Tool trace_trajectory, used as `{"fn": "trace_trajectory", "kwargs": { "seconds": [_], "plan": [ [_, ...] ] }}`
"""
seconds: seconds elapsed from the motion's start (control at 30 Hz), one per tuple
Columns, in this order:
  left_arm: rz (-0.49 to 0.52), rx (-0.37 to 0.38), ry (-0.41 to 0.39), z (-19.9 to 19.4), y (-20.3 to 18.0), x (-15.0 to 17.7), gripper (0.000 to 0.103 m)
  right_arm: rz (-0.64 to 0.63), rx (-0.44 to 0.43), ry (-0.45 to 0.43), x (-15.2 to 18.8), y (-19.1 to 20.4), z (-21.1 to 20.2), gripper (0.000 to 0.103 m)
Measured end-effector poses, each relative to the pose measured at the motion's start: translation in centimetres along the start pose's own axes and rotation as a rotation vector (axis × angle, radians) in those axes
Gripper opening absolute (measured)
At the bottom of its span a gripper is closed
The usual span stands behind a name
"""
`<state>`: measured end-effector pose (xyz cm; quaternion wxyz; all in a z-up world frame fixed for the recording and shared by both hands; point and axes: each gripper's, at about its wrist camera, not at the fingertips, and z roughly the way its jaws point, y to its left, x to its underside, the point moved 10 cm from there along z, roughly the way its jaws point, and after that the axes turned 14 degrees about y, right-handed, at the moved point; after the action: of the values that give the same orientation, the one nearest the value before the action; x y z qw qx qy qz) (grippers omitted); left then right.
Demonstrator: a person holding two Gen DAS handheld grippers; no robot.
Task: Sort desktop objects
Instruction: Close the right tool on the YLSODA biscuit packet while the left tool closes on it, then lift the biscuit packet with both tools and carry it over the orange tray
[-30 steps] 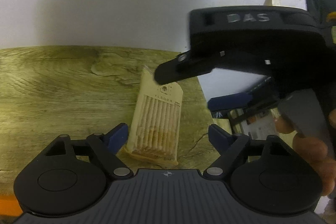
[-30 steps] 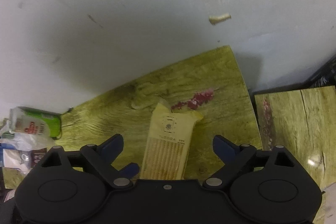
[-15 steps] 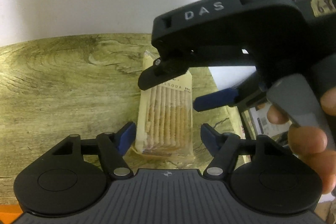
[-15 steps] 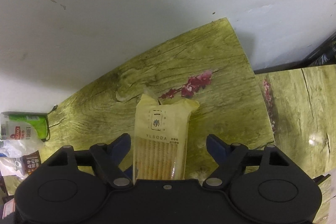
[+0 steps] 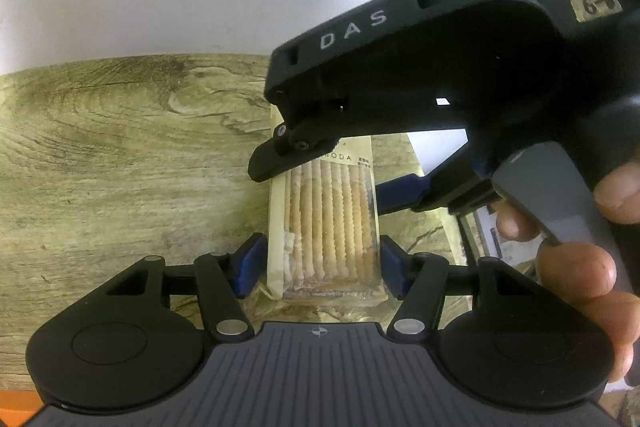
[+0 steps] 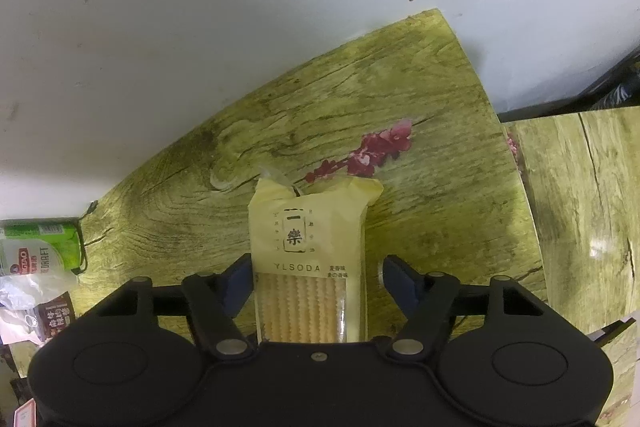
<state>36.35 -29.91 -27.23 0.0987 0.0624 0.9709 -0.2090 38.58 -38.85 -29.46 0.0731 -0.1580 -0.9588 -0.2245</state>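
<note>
Left hand-held gripper [image 5: 322,259] clamped on cracker pack [image 5: 324,227]; right hand-held gripper [image 6: 316,281] closing, apart — only its view shows a green can [image 6: 40,247].

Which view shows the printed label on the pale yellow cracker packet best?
The right wrist view: the pale yellow cracker packet lies unobstructed there, its label readable above the right gripper. In the left wrist view the right gripper's black body covers the packet's label end, leaving only the clear window of crackers between the left gripper fingers.
</note>
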Motion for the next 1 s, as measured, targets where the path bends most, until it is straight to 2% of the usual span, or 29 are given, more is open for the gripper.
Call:
{"fn": "trace_trajectory", "kwargs": {
  "seconds": [0.1,0.67,1.0],
  "plan": [
    [0.0,0.008,-0.001,-0.1,0.0,0.0,0.059,-0.009,-0.007,-0.003,0.0,0.3,0.0,0.058],
    [0.014,0.02,-0.031,-1.4,-0.7,-0.1,0.058,-0.029,-0.007,-0.046,0.6,0.5,-1.1,0.057],
    [0.023,0.011,-0.07,-4.4,-1.9,0.5,0.058,-0.058,-0.016,-0.079,1.4,1.5,-3.0,0.056]
  ]
}}
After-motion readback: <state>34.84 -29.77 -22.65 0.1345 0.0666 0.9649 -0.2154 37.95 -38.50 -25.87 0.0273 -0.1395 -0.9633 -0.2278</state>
